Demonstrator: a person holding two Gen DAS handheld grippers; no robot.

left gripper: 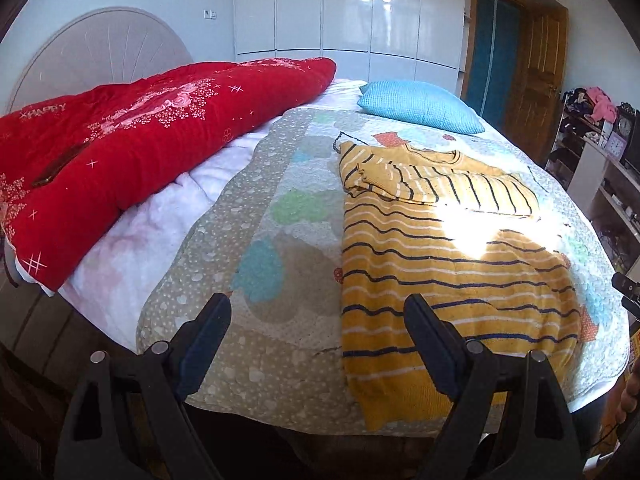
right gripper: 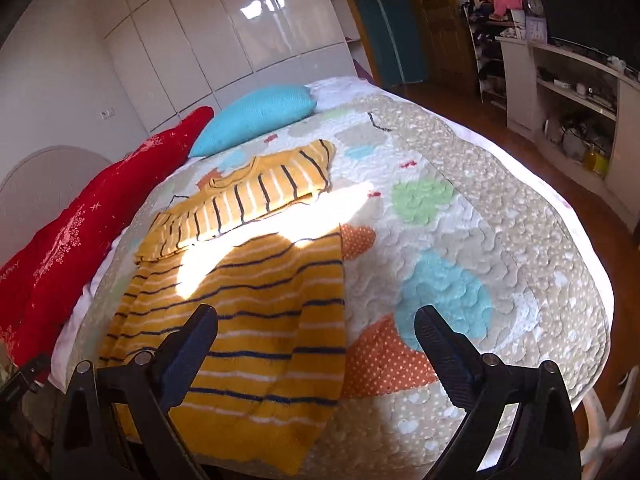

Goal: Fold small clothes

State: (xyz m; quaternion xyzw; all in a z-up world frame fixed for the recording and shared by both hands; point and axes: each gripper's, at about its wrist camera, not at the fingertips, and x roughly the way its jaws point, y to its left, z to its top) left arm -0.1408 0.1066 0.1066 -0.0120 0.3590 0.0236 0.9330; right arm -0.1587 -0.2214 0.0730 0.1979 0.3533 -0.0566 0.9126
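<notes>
sweater point(left gripper: 452, 280) lying flat on the bed quilt point(left gripper: 256, 248) just ahead of both tongs, sleeves folded across its chest | progress: sleeves looking done, body still needing folding up | left tongs point(left gripper: 318, 322) standing apart, gripping nothing | right tongs point(right gripper: 316, 334) standing apart, hovering over its hem, empty

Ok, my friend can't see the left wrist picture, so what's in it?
A yellow striped sweater lies on a bed quilt, sleeves folded across its top. The open left claw hovers above its near edge, holding nothing. Behind are a red blanket and a blue pillow.
</notes>
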